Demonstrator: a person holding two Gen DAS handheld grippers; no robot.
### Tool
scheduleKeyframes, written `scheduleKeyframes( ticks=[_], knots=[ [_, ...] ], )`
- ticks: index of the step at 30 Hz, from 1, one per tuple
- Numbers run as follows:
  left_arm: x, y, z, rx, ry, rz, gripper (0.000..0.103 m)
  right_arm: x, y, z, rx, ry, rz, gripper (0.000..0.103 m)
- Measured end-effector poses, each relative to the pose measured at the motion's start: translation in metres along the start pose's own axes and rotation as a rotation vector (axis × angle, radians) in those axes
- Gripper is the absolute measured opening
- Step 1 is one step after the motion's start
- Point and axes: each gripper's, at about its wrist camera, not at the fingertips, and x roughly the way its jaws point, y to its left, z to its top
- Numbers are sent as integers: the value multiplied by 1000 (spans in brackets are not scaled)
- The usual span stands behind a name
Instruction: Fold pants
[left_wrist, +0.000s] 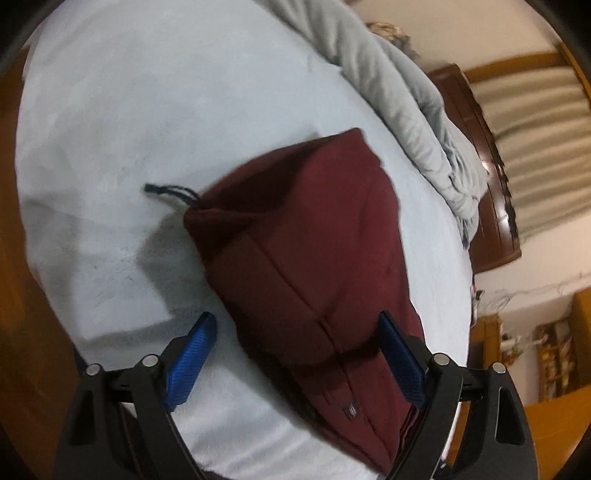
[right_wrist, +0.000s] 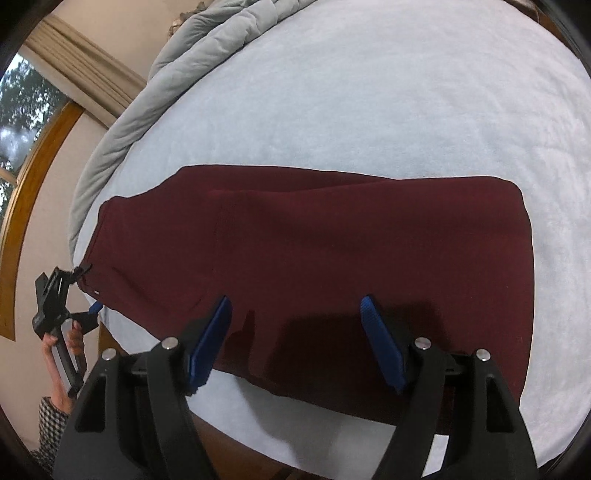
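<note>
Bedroom setting: pale blue bed sheet (right_wrist: 369, 92) fills most of both views, with a rumpled grey duvet (left_wrist: 399, 85) bunched along its far edge, a dark wooden headboard (left_wrist: 487, 177) beyond it, and a curtain (right_wrist: 77, 62) beside a wood-framed window (right_wrist: 22, 122). Maroon pants (right_wrist: 314, 251) lie flat on the sheet, folded into a long band that runs across the right wrist view near the bed's front edge. Dark drawstring (left_wrist: 168, 192) trails from the waist end onto the sheet. Right gripper (right_wrist: 295, 308): blue fingers spread wide, over the pants' near edge, clamping nothing. Left gripper (left_wrist: 297, 323): fingers wide apart, straddling the pants' end, cloth between them but not pinched. Person's left hand (right_wrist: 72, 341) grips that tool's handle.
</note>
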Motion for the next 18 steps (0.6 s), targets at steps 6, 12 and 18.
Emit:
scheduleKeyframes(
  ticks=[6,12,18],
  knots=[
    [-5,-18,1,8,-50,-29,86,2,1,-1,-12,7,-15,74],
    [-17,-38,-2,148,-123,-134,74,4,0,-1,-12,9,-17,77],
    [18,-18,14,55,-62,-68,82,4,0,-2,-28,8,-21,78]
  ],
)
